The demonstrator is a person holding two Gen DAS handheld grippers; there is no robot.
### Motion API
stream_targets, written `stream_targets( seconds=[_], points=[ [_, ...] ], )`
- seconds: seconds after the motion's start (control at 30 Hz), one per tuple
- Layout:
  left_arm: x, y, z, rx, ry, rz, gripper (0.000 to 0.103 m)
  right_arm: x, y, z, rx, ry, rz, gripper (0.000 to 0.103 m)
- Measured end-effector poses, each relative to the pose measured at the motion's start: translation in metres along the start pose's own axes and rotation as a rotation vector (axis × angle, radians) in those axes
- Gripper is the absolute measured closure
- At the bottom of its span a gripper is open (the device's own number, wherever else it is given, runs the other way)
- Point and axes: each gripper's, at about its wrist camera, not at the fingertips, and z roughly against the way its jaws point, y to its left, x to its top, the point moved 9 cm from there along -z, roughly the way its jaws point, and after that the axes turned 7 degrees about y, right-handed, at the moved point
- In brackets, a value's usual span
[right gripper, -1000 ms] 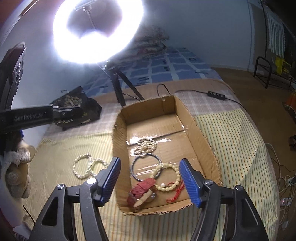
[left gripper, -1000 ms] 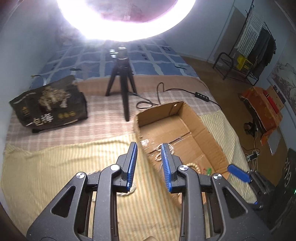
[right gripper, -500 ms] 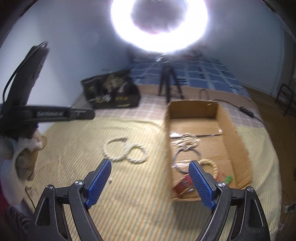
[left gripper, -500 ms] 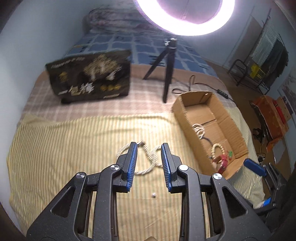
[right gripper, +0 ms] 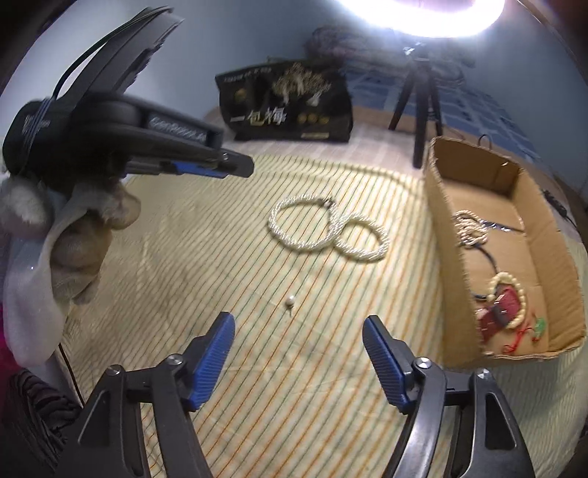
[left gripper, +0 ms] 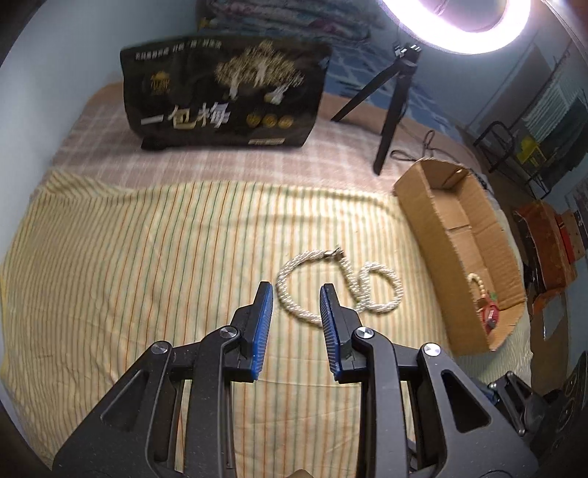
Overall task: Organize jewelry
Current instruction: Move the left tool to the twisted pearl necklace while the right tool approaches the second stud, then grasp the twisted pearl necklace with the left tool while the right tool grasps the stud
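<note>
left gripper (left gripper: 294, 292): jaws narrow, empty, over necklace's near loop
right gripper (right gripper: 298, 325): jaws closing, nothing between
pearl necklace (left gripper: 338, 285): on striped sheet, left of cardboard box (right gripper: 444, 235)
loose pearl (right gripper: 290, 302): ahead of right jaws
risk: narrow jaws snag one strand, necklace drags; pearl rolls off

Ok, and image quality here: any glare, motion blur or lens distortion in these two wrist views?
Left wrist: the ring light blows out the top right corner; the striped cloth bows with fisheye curve; the pearl necklace stays fairly sharp. Right wrist: glare along the top edge, overall motion smear, strongest on the left gripper.
</note>
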Motion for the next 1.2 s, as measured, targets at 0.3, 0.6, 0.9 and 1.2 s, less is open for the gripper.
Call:
stream_targets(
  seconds=[0.3, 0.6, 0.9, 1.2],
  points=[
    [-0.004, 0.011, -0.038, 0.013, 0.072, 0.021, 0.077, -0.005, 0.005, -0.031, 0.03, 0.076, 0.014, 0.064],
    [0.001, 0.011, -0.057, 0.005, 0.101, 0.036, 0.077, 0.006, 0.01, -0.051, 0.052, 0.087, 0.011, 0.074],
    [0.006, 0.016, -0.07, -0.006, 0.125, 0.054, 0.077, 0.008, 0.009, -0.062, 0.047, 0.1, 0.002, 0.076],
    [0.007, 0.016, -0.088, -0.002, 0.155, 0.065, 0.077, 0.01, 0.013, -0.07, 0.028, 0.109, 0.024, 0.079]
  ],
)
